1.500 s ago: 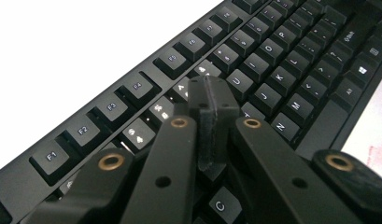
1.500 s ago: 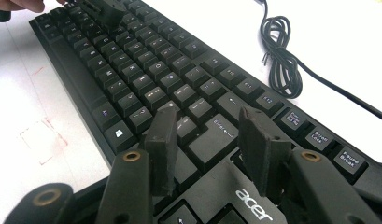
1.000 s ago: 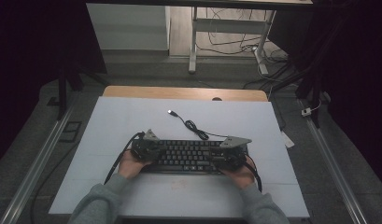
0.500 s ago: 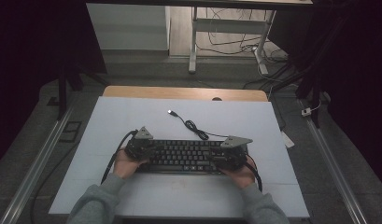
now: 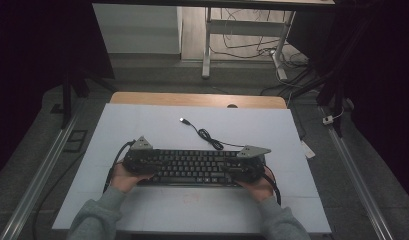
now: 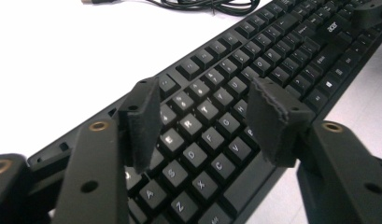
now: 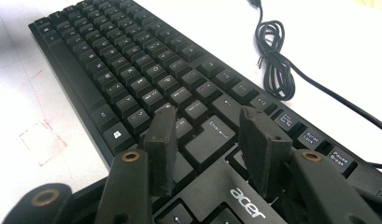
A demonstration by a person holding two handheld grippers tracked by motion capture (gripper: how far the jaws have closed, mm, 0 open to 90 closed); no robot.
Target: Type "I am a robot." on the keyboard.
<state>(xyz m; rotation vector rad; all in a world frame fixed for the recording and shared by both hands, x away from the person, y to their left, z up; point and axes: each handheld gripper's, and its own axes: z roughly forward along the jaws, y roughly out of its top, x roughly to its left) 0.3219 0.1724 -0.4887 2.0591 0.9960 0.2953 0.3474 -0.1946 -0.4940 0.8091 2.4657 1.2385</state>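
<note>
Keyboard (image 5: 192, 167): black, flat on the white worktop (image 5: 142, 125), near the front edge.
Cable (image 5: 207, 135): loosely coiled just behind the keyboard.
Left gripper (image 6: 202, 116): jaws just opened, apart above the letter keys, gripping nothing.
Right gripper (image 7: 212, 140): jaws apart over the Enter key, clamping nothing.

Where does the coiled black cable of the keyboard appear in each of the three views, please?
High view: the coiled black cable lies on the white table just beyond the black keyboard, centre.
Left gripper view: the coiled black cable at the top edge, centre.
Right gripper view: the coiled black cable upper right, beside the function keys.
Shared landmark: the black keyboard.
</note>
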